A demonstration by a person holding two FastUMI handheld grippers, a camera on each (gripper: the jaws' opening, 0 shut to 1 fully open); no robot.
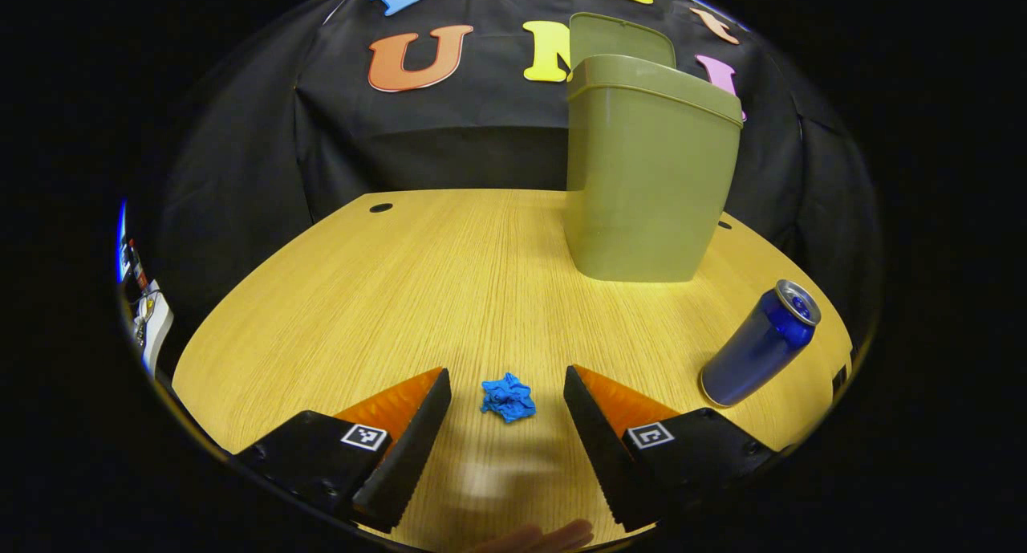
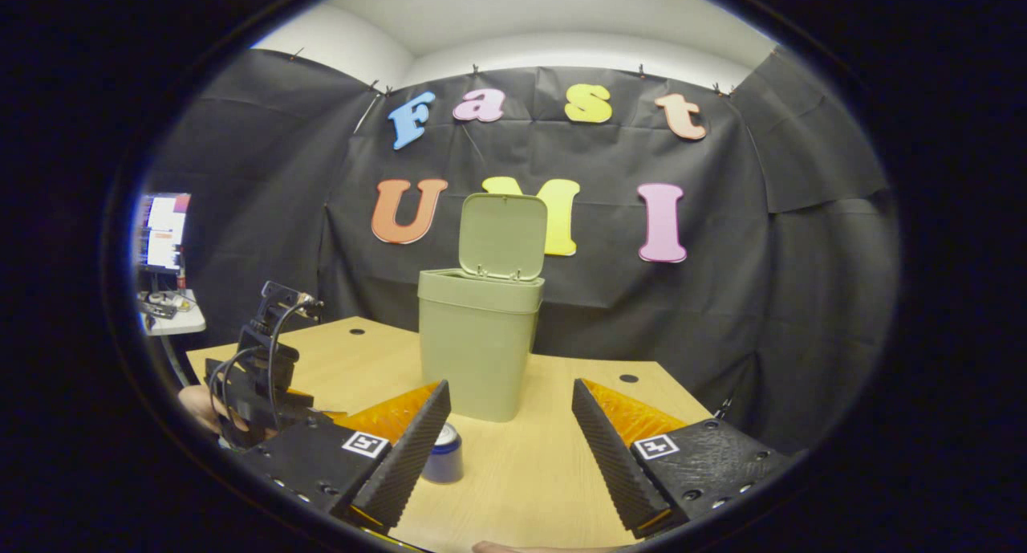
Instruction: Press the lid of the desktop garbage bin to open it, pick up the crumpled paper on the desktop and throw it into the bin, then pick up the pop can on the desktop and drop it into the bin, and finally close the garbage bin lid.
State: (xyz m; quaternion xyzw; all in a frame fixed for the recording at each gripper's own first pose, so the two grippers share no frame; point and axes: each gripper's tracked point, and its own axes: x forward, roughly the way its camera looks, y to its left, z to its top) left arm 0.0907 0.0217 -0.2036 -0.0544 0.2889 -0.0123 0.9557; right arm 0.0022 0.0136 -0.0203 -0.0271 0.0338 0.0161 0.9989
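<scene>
Directly between the left tool's [image 1: 507, 404] spread fingers lies the crumpled paper [image 1: 508, 397], ungripped.

Olive-green bin [image 1: 650, 184] and lid [image 2: 503, 236]; bright blue crumpled paper [image 1: 508, 397]; dark blue, seemingly unpatterned can [image 1: 758, 344]; light wood-grain table [image 1: 449, 288]

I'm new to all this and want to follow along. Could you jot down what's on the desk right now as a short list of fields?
bin: green bin standing on the wooden desk
lid: lid up, bin open
paper: blue crumpled paper lying on the desk, in line with the gap of the left gripper, not held
can: blue can upright on the desk, beside the bin
left gripper: open
right gripper: right gripper open, holding nothing, facing the bin
</scene>
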